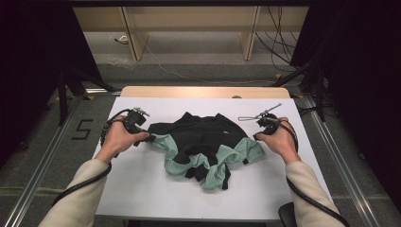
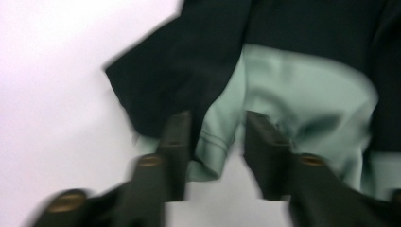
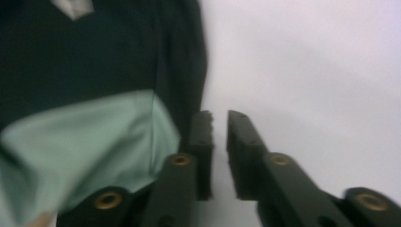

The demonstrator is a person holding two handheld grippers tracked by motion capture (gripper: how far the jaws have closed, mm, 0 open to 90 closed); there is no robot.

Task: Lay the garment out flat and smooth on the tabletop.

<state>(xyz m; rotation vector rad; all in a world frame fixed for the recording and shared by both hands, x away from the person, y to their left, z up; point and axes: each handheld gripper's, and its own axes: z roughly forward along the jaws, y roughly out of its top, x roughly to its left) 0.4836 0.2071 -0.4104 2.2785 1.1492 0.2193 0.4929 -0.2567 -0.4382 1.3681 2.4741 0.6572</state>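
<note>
White sheet covers the worktop (image 1: 142, 189); a strip of bare wood shows along its far edge. Grey floor around it, a metal rail (image 1: 42, 165) along each side, dark curtains left and right. Beyond the far edge stand pale wooden shelf legs (image 1: 135, 38), with loose cables (image 1: 279, 42) on the floor at the right.

Shirt (image 1: 203, 142), black with mint-green panels, lies crumpled at the middle of the worktop, slightly nearer the far edge. Black cloth is bunched on top; green parts spread toward both sides and the near edge. A green hem with a stitched seam points toward the left side.

Left gripper (image 2: 215, 142) is at the shirt's left edge. Jaws stand apart with the green hem in the gap between them; the pads do not press on it. Picture is blurred.

Right gripper (image 3: 219, 142) is at the shirt's right edge. Jaws show a narrow gap with only white sheet behind it; black and green cloth lies just beside one jaw, outside it.
</note>
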